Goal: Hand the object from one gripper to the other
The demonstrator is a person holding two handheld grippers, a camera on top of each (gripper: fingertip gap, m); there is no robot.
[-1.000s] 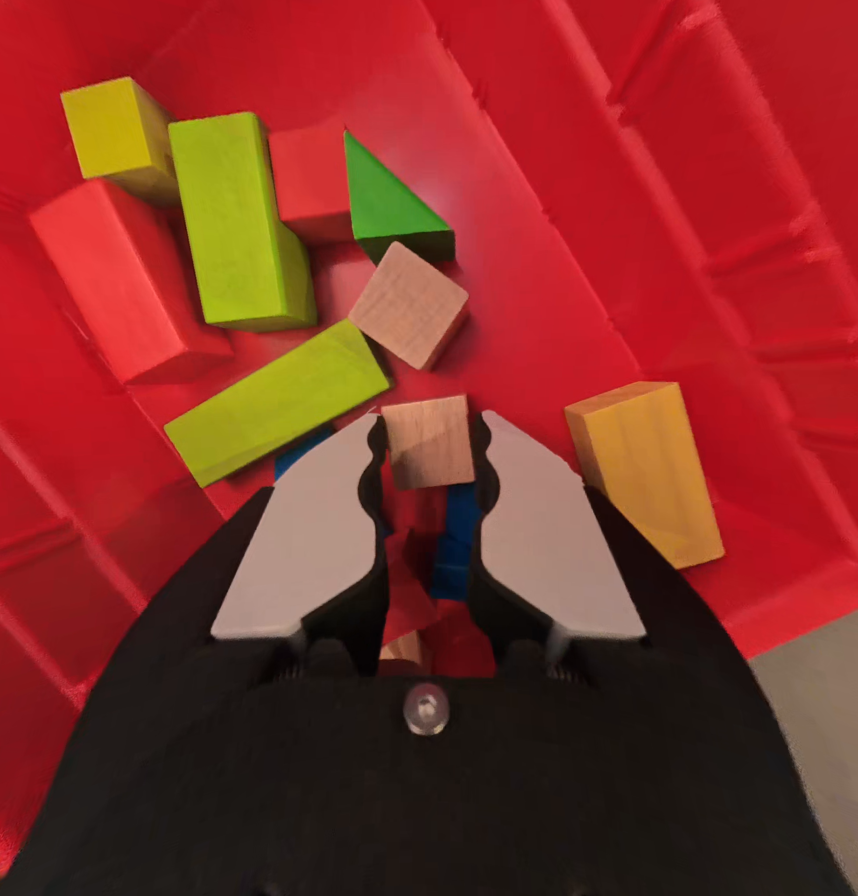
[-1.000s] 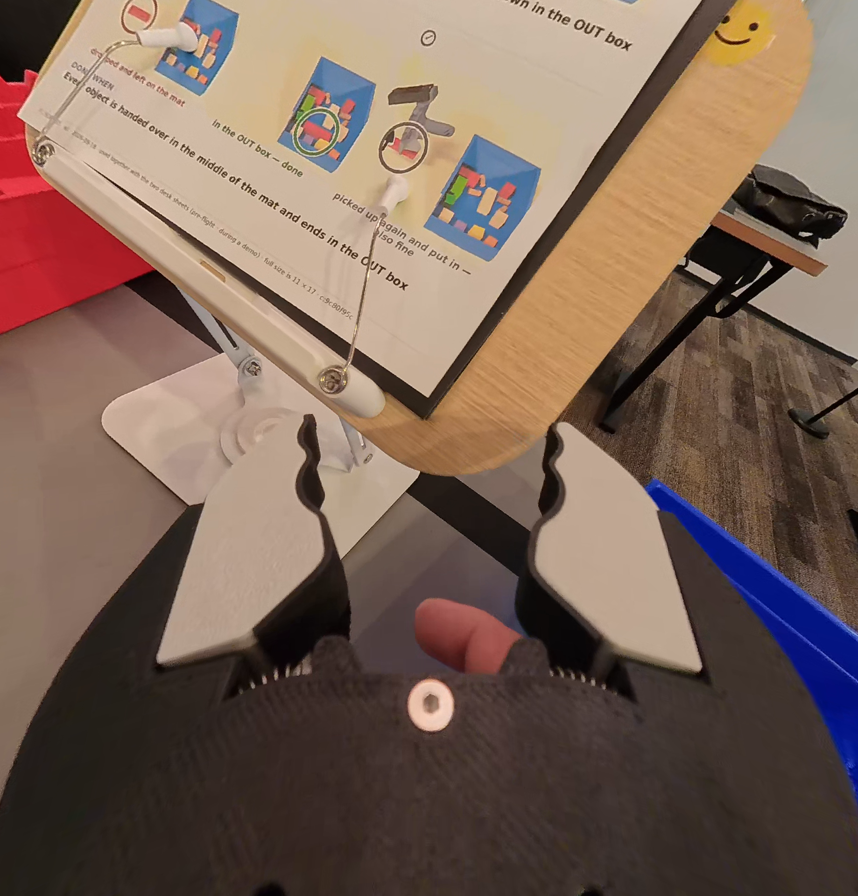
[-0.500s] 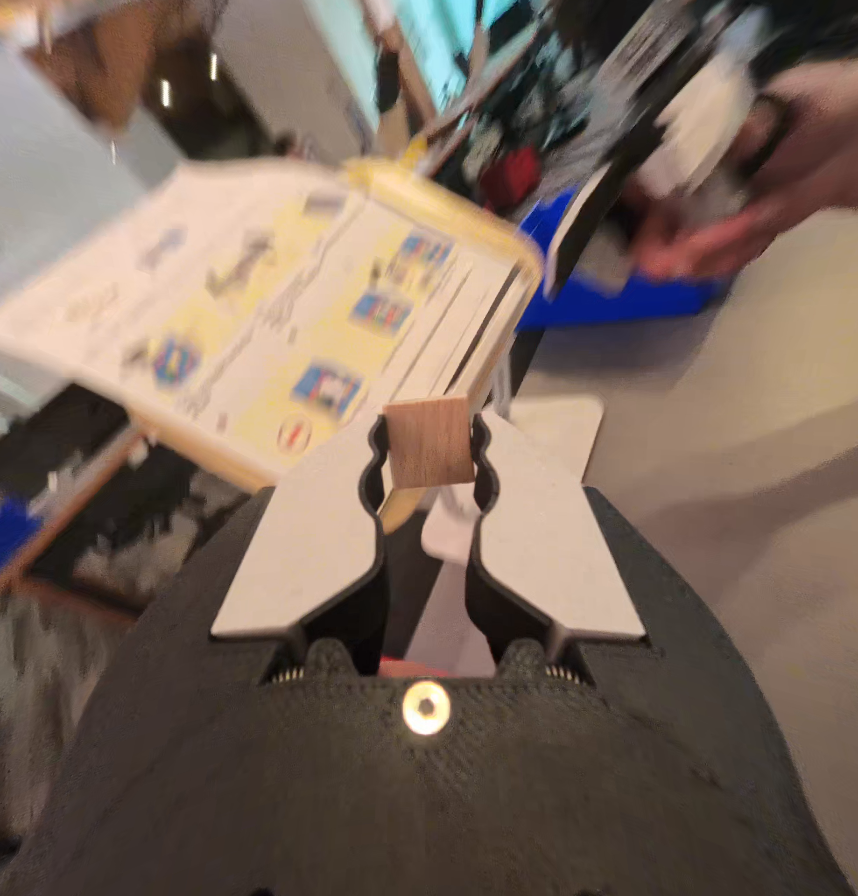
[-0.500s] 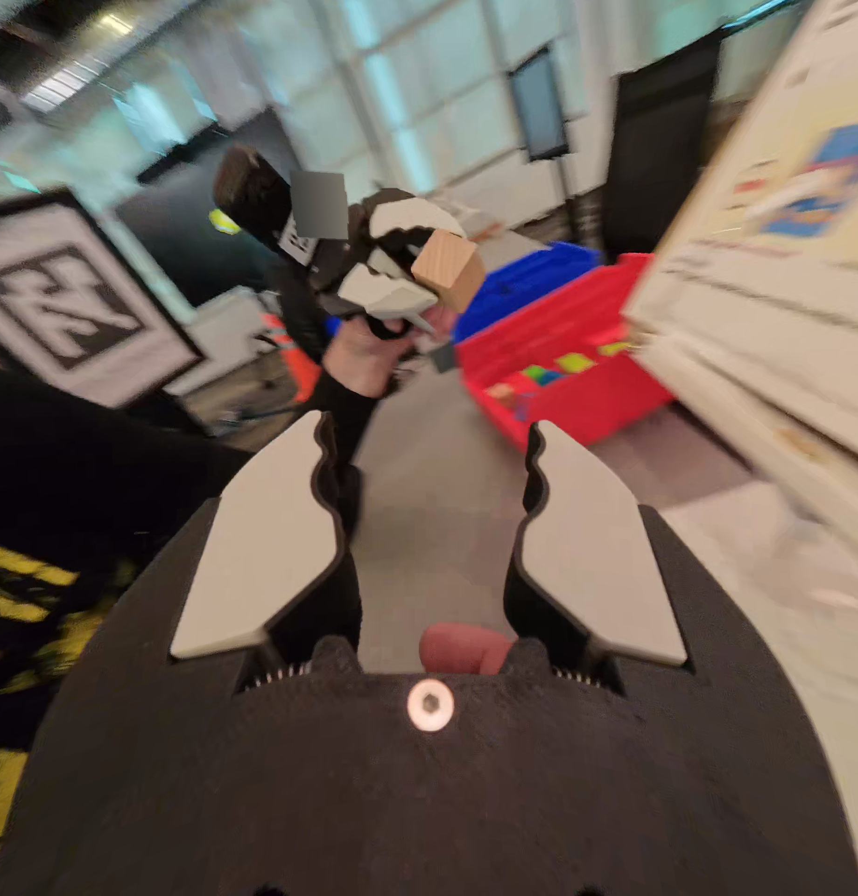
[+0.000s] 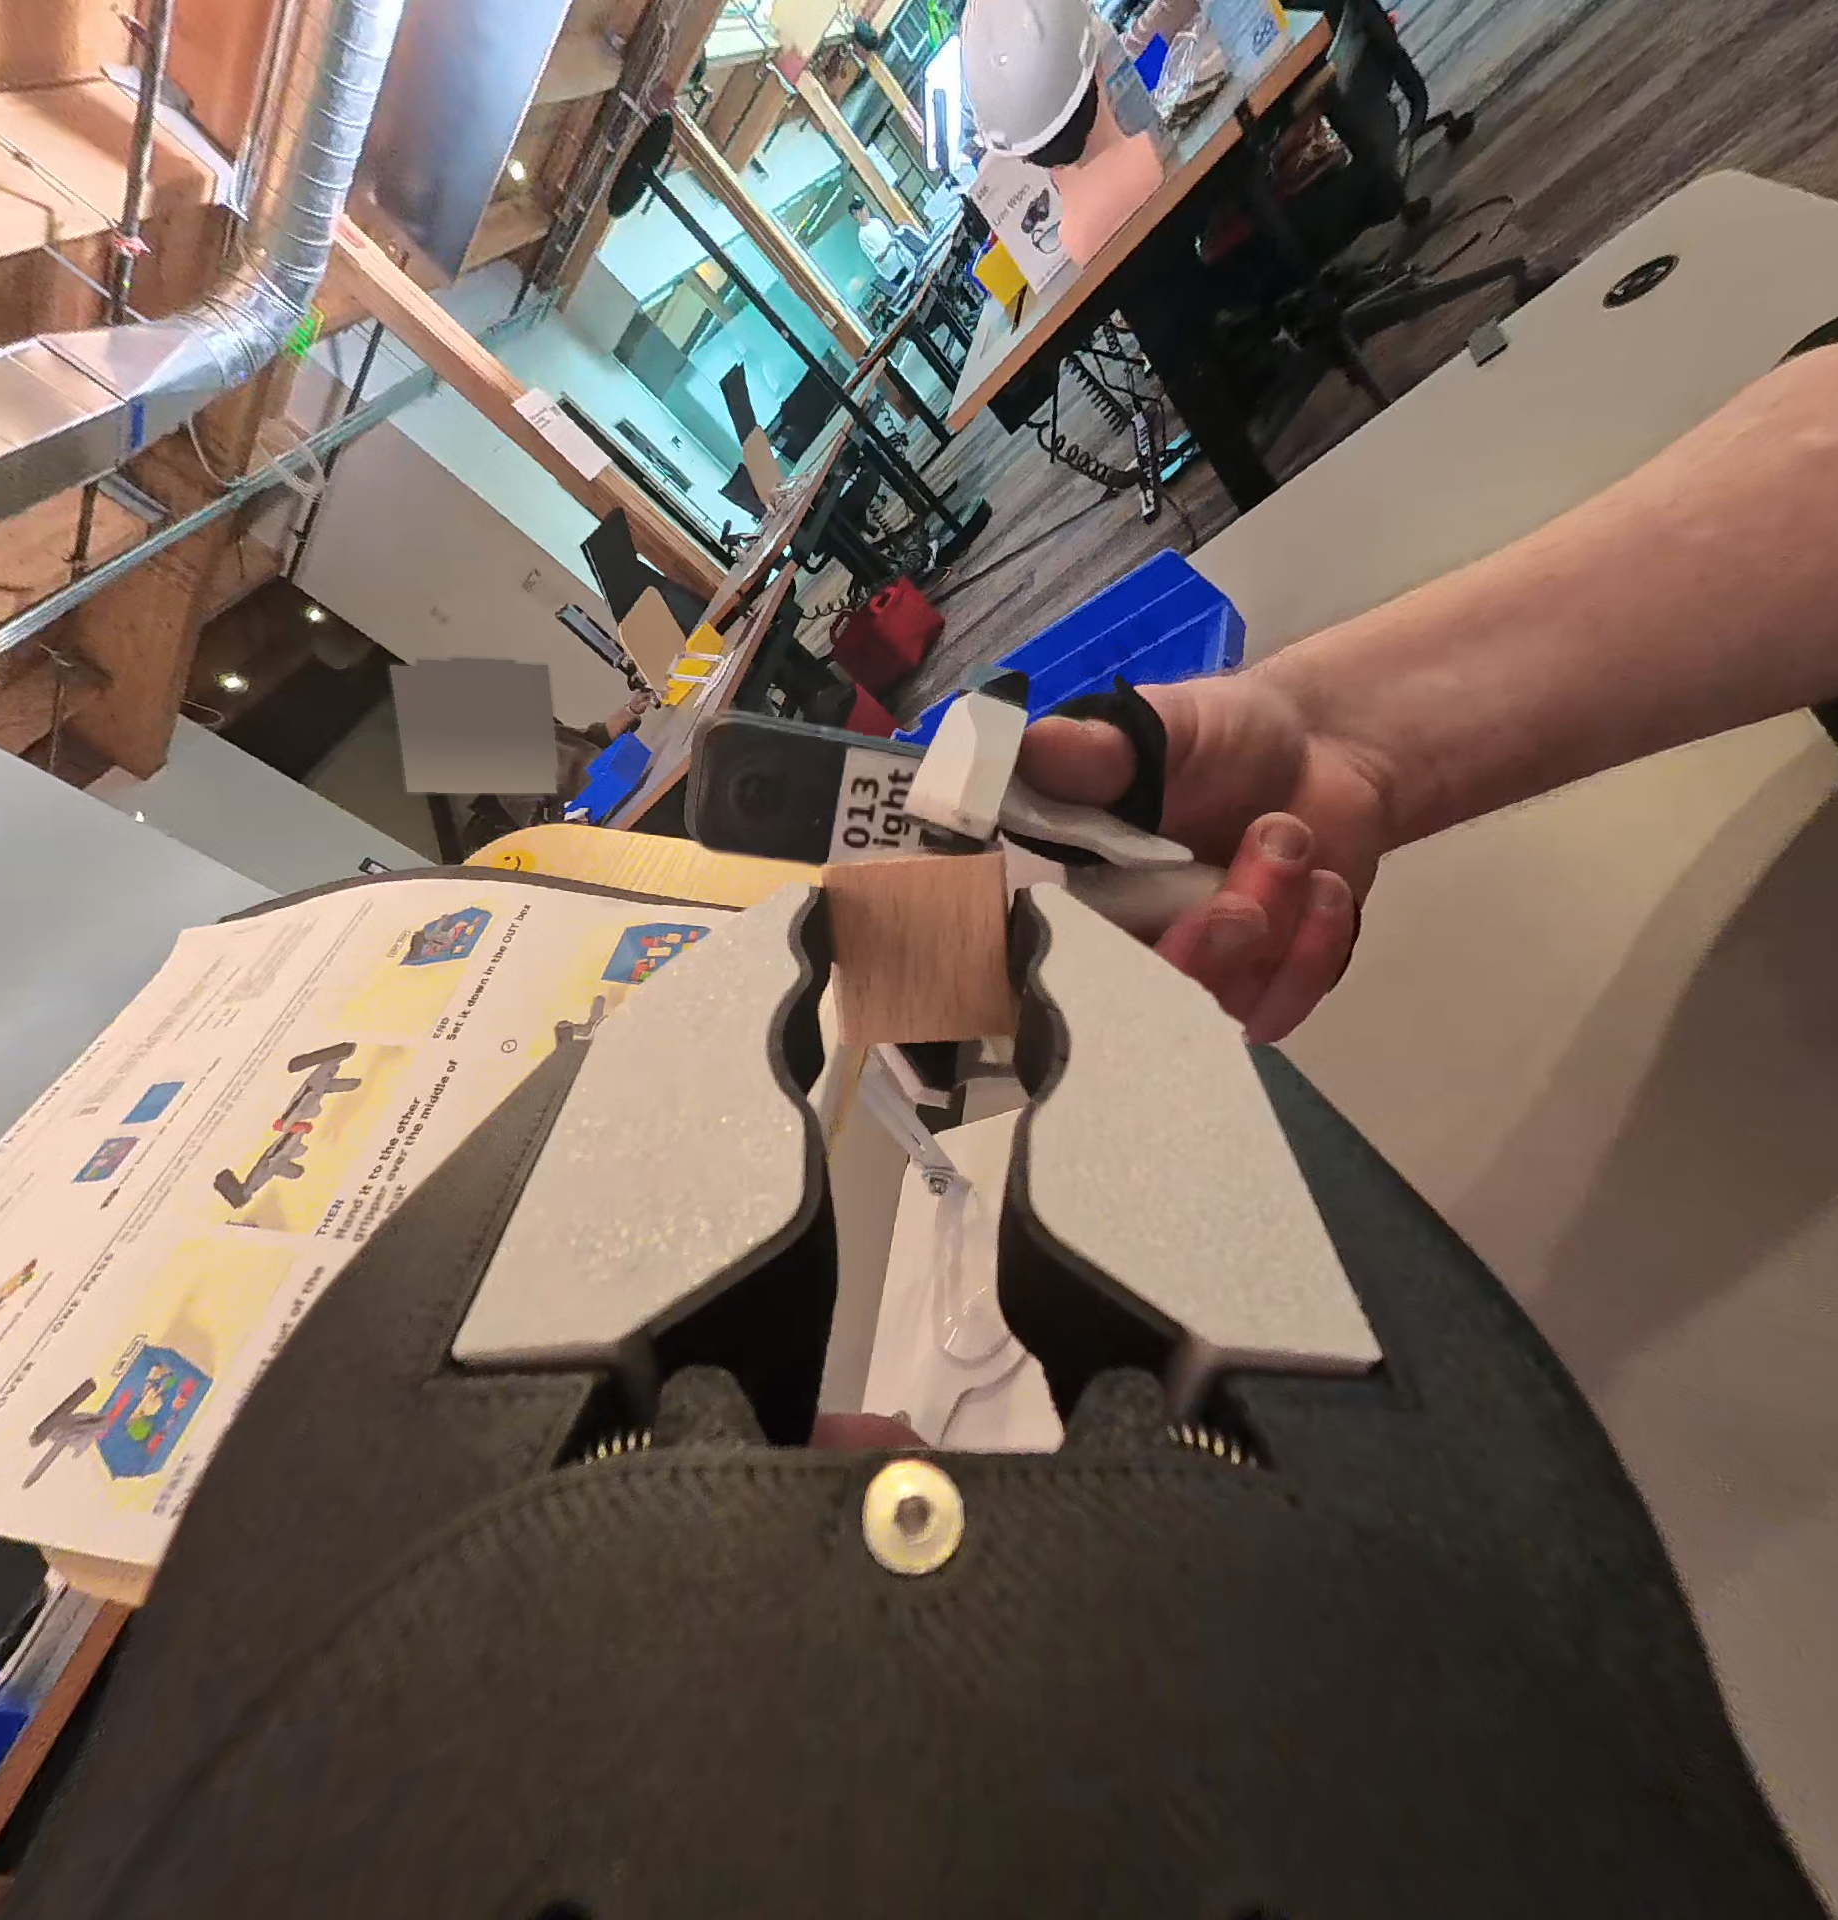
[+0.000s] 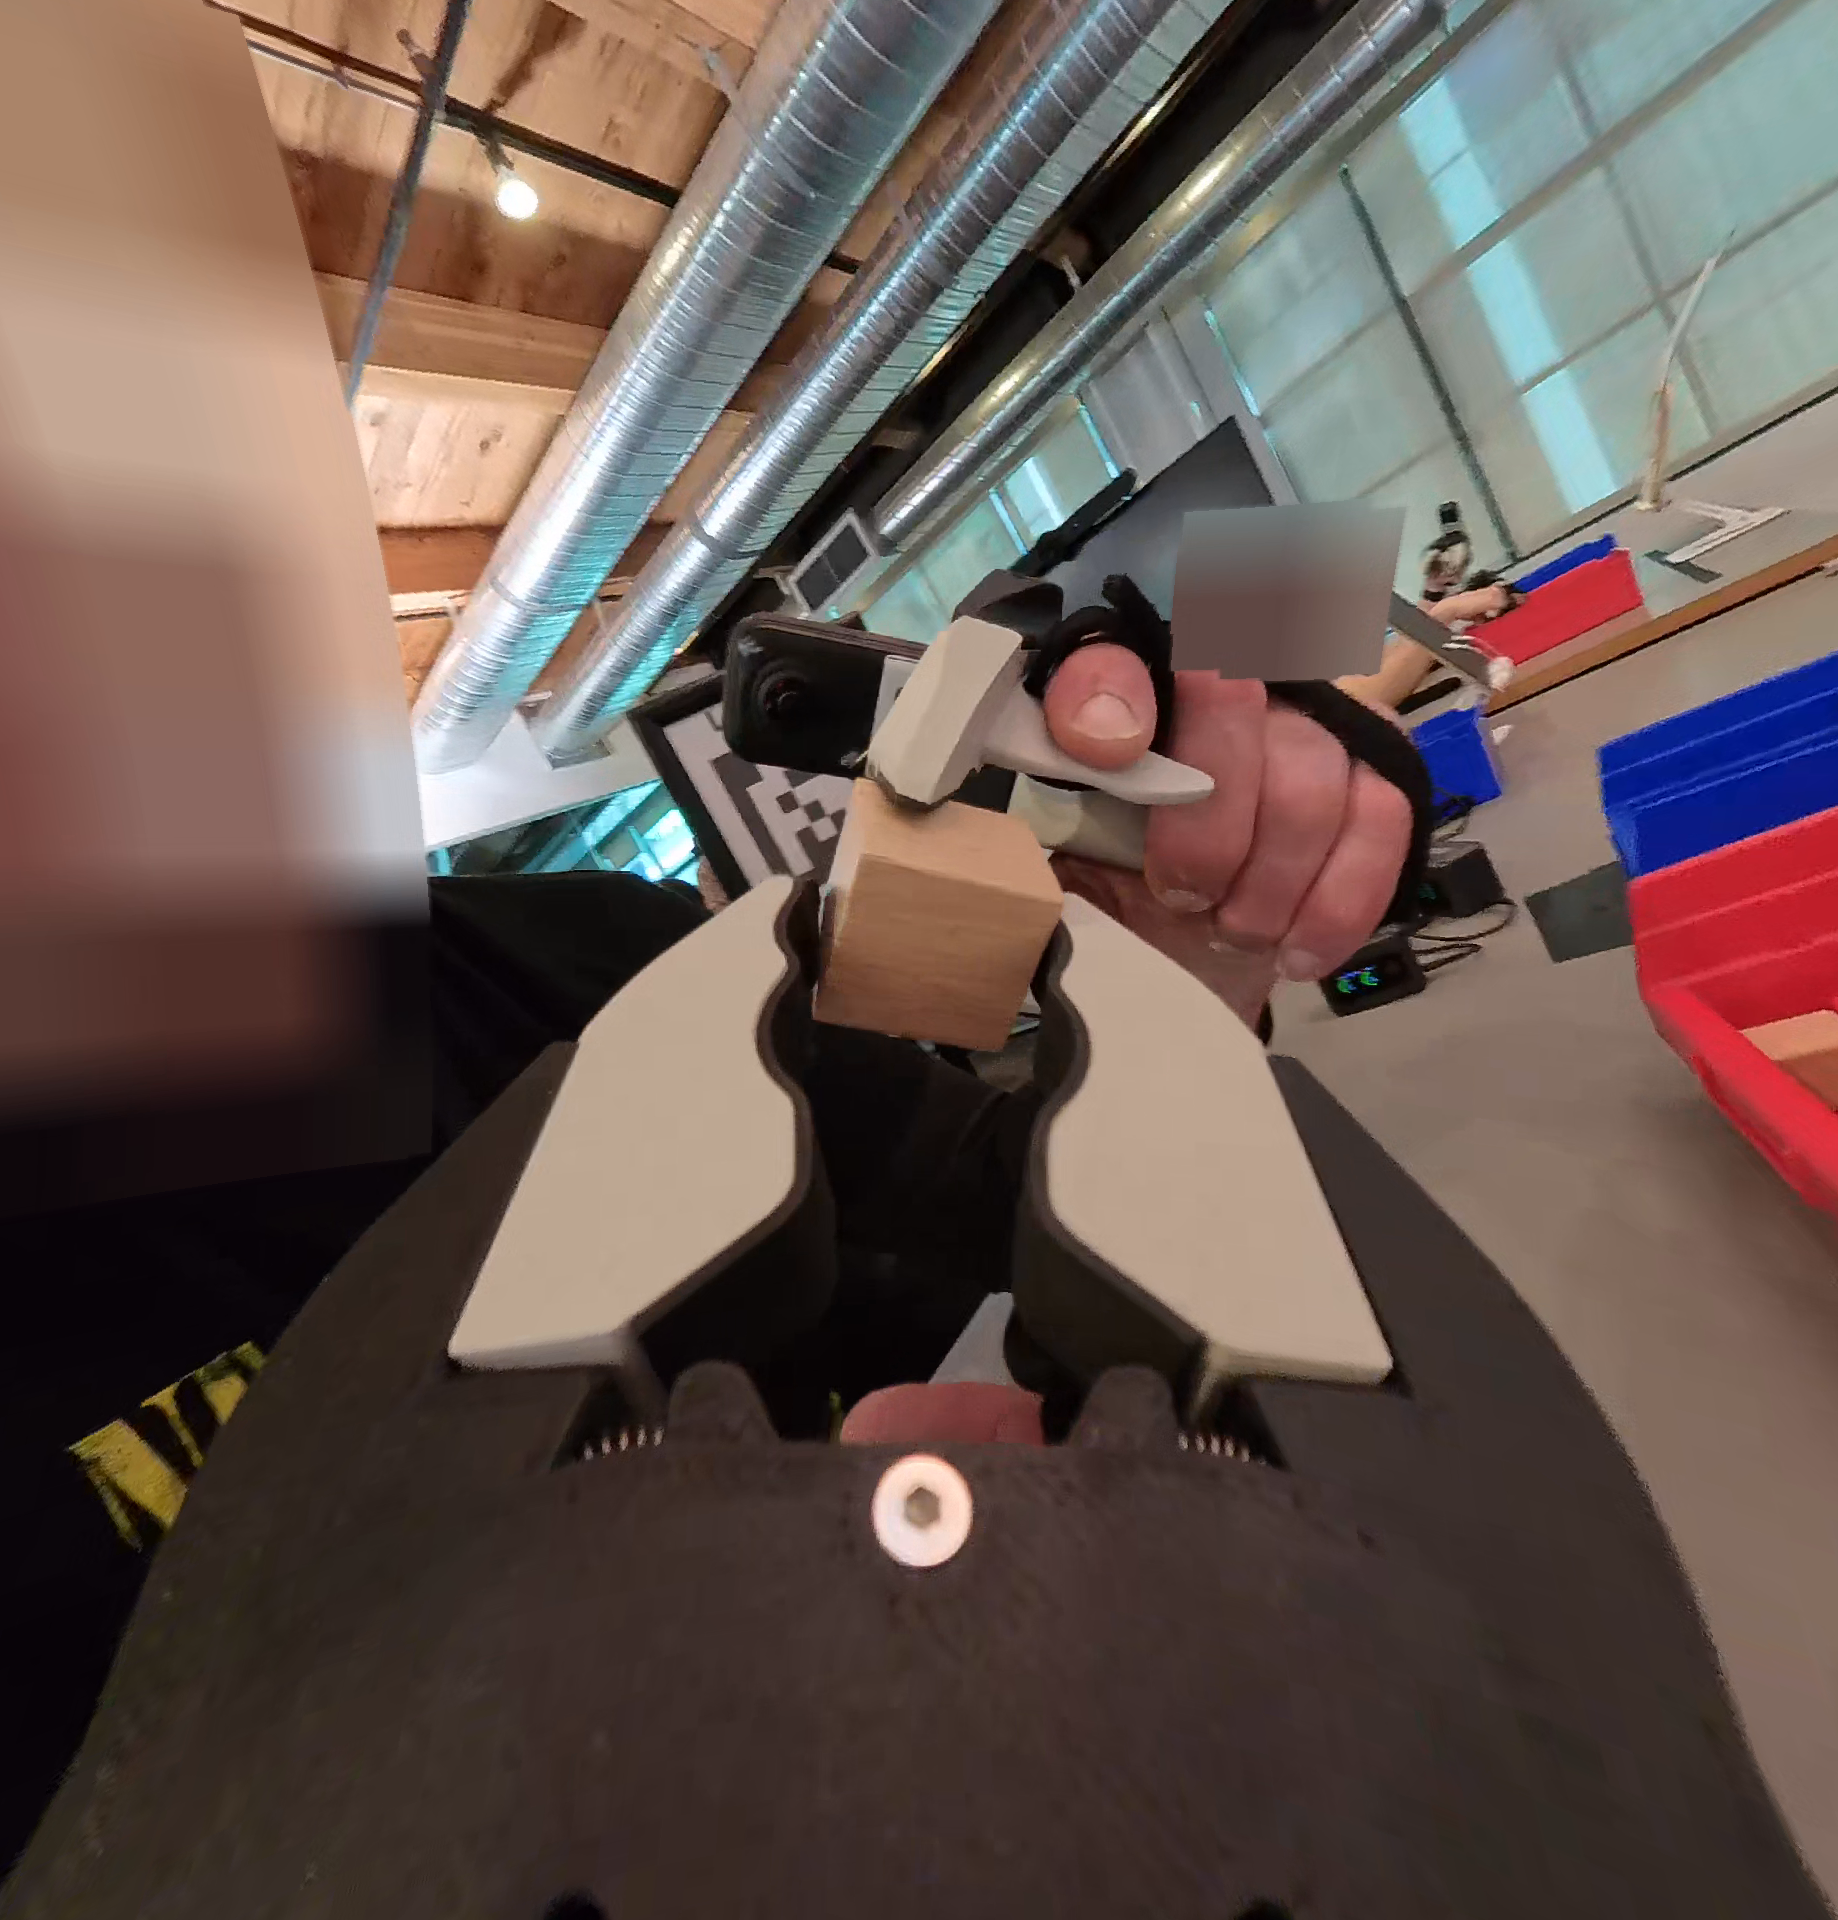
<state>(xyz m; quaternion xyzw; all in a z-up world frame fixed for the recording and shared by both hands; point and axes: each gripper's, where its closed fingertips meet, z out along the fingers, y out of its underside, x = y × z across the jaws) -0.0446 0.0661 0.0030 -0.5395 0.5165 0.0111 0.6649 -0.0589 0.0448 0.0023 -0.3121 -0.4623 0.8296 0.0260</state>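
both grippers are pinching one plain wooden cube in mid-air: the left gripper is squeezing its sides, and the right gripper is pressing on it too.

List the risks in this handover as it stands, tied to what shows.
1. Both tools grip the same plain wooden cube in mid-air. The right tool meets it skewed, so if the left tool lets go, the cube may twist or slip out.
2. The left tool's fingertip sits close above the right tool's fingers; pulling away carelessly could knock them and jar the cube.
3. A dropped cube would probably miss the red bin, which stands off to the side.
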